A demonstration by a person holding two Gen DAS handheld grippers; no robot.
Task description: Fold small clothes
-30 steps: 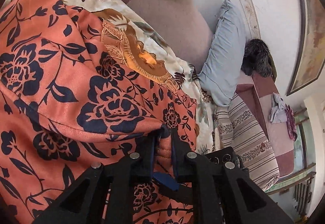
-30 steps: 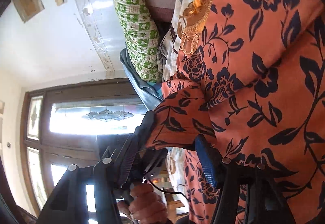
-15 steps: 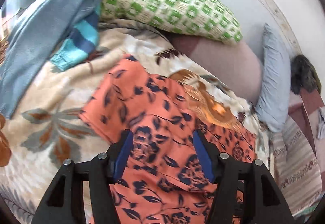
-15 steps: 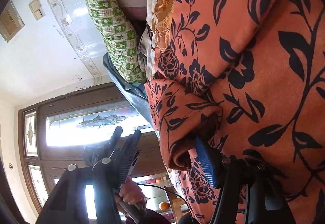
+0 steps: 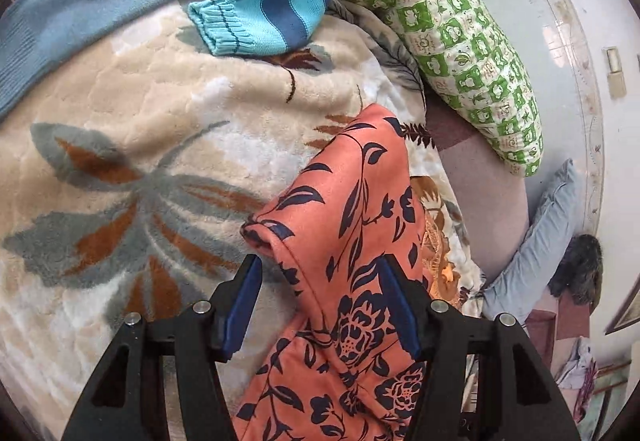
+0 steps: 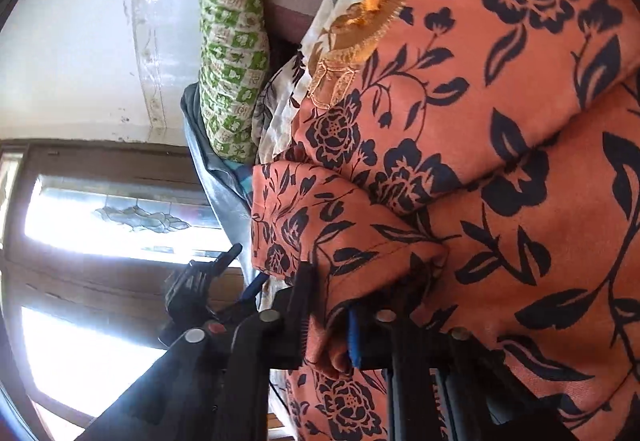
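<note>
Two grippers are working the orange floral garment (image 5: 352, 281). Your left gripper (image 5: 320, 305) is holding its fingers wide apart, straddling a raised fold without clamping it. Your right gripper (image 6: 328, 325) is pinching a rolled hem between nearly closed fingers. Bare floral blanket (image 5: 140, 145) is lying open to the left; the green patterned pillow (image 5: 460, 37) is bordering the far edge. Cloth is hiding the right fingertips.

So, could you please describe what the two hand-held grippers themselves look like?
The left hand-held gripper has a black angular frame with triangular cut-outs, silver bolts and blue finger pads. The right hand-held gripper looks the same, plus one red button.
</note>
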